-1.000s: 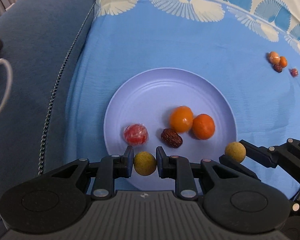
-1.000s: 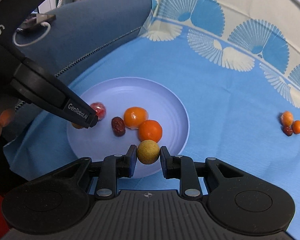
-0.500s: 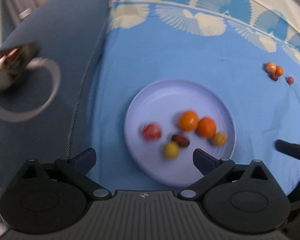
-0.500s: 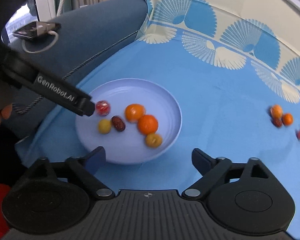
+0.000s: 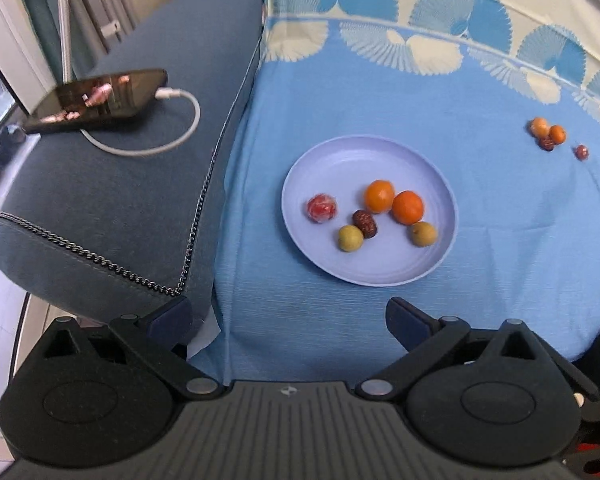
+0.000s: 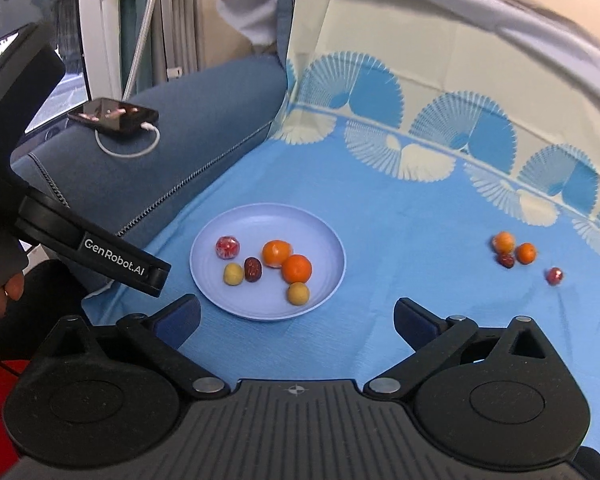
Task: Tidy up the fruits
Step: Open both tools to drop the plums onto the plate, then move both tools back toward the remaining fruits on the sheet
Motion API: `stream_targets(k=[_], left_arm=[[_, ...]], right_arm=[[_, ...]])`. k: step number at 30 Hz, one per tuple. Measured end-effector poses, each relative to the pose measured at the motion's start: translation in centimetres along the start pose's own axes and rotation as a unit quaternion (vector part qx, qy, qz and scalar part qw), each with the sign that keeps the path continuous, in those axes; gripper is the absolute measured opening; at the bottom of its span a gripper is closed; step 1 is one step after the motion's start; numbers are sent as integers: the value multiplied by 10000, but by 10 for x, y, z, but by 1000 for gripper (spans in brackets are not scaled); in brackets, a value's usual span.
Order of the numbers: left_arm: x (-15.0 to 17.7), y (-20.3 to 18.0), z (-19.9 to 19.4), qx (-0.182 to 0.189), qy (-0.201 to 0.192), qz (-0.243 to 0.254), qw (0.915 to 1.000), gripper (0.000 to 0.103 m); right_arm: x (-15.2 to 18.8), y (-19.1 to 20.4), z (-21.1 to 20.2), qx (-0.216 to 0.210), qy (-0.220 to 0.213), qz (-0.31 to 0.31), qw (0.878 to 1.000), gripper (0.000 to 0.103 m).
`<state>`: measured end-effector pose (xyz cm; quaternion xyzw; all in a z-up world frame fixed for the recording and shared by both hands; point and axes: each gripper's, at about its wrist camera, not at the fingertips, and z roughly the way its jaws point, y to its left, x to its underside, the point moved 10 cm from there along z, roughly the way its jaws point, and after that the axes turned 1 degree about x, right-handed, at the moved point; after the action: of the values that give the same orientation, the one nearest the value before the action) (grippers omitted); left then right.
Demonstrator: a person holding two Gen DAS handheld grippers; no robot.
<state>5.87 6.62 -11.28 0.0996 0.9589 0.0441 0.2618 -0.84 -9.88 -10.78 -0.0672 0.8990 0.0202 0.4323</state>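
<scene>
Both grippers, left gripper (image 5: 288, 316) and right gripper (image 6: 296, 316), empty: left wide apart, right opening. Four loose fruits (image 6: 516, 254) on cloth (image 6: 400, 240), well apart from plate (image 6: 332, 276). Probably light, round, roll-prone; best pinched across middle.

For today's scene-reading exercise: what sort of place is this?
Probably a home living room: a blue upholstered sofa draped with a patterned cloth, a charging phone on it, and a plate of fruit.

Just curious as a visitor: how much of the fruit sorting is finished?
Six fruits already sit on the plate. Neither the left gripper nor the right gripper holds anything; the right's jaws are opening. Four small fruits remain on the blue cloth.
</scene>
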Motion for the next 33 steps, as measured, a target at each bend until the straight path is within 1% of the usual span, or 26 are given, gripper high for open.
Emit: stream_targets(k=[6, 12, 23, 33], left_arm=[[4, -21, -27, 22, -330, 317, 9989, 103], [5, -26, -49, -7, -608, 409, 9973, 103], [8, -24, -56, -8, -659, 371, 9971, 103], [10, -21, -49, 4, -540, 330, 9980, 103]], right_arm=[[0, -1, -30, 132, -312, -55, 9994, 102], [-1, -2, -46, 207, -505, -45, 9985, 102], [-2, 2, -53, 250, -586, -110, 9979, 102], [-2, 1, -47, 268, -506, -36, 9984, 102]])
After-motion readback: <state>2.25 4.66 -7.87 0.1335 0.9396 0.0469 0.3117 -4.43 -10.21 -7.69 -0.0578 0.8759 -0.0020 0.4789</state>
